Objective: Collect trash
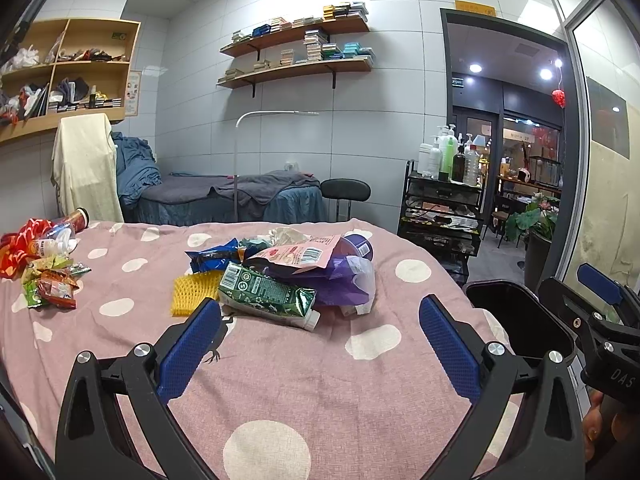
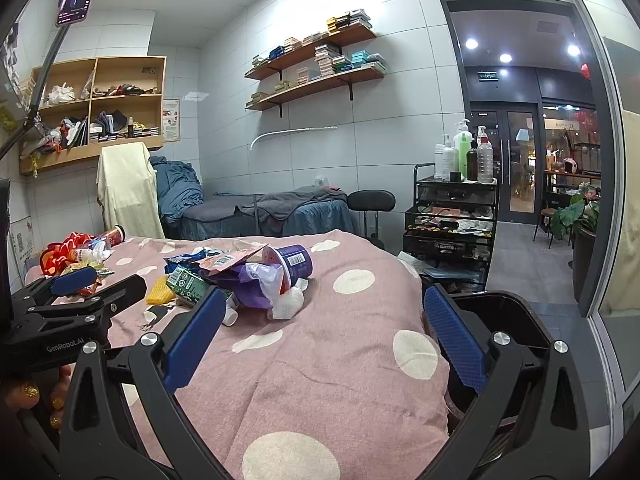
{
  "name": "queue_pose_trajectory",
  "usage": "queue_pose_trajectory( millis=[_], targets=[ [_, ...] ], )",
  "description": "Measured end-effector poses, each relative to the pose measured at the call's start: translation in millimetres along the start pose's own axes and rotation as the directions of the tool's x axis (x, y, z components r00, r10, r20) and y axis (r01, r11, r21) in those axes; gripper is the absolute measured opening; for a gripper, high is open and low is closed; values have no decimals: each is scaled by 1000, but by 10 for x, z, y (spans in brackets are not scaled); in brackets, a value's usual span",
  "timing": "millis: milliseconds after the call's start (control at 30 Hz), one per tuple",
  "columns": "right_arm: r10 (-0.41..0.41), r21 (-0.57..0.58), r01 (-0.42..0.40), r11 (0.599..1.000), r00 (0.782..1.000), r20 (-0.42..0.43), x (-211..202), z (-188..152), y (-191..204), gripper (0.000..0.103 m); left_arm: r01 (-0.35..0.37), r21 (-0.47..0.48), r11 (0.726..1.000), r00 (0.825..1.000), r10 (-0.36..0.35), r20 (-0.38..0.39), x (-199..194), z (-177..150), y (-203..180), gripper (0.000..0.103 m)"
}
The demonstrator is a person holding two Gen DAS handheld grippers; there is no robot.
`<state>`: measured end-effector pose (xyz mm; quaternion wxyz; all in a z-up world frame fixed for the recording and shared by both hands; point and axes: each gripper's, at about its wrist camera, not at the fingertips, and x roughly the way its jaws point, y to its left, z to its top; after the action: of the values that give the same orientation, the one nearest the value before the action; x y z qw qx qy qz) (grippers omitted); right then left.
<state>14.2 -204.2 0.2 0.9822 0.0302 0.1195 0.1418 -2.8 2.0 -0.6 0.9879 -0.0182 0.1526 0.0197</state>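
A heap of trash lies mid-bed on the pink dotted cover (image 1: 280,380): a green carton (image 1: 266,294), yellow foam net (image 1: 192,292), blue wrapper (image 1: 212,258), pink packet (image 1: 302,256), purple bag (image 1: 340,284) and a purple cup (image 2: 290,264) with a crumpled tissue (image 2: 288,304). A second pile of snack wrappers (image 1: 50,286) and a tipped bottle (image 1: 60,240) lies at the far left. My left gripper (image 1: 320,320) is open and empty, just short of the carton. My right gripper (image 2: 324,312) is open and empty, near the tissue. A black bin (image 1: 520,320) stands off the bed's right edge.
A black trolley (image 2: 452,224) with bottles stands right of the bed. A stool (image 2: 370,202) and a massage bed (image 2: 272,210) are behind. A draped chair (image 2: 128,188) stands at the left. A doorway (image 2: 520,160) opens at the right.
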Motion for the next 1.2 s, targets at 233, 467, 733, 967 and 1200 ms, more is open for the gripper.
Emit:
queue_pose_trajectory(
  millis=[233,467,733,967,1200],
  targets=[
    [4,5,-4,1000,1000,-8,4,0,2,98,-1,-1,1000,1000,1,-1,7,-9,9,98],
    [7,5,-7,1000,1000,-11,19,-7,9,98,0,0,1000,1000,0,-6,31,-36,29,98],
    [6,6,-6,1000,1000,-11,16,-2,10,98,-2,0,1000,1000,2,-7,31,-30,23,98],
    [9,12,-9,1000,1000,-15,30,-7,14,98,0,-2,1000,1000,0,-9,38,-49,29,98],
    [11,16,-11,1000,1000,-17,32,-13,17,98,-1,-1,1000,1000,1,-9,38,-43,27,98]
  ],
)
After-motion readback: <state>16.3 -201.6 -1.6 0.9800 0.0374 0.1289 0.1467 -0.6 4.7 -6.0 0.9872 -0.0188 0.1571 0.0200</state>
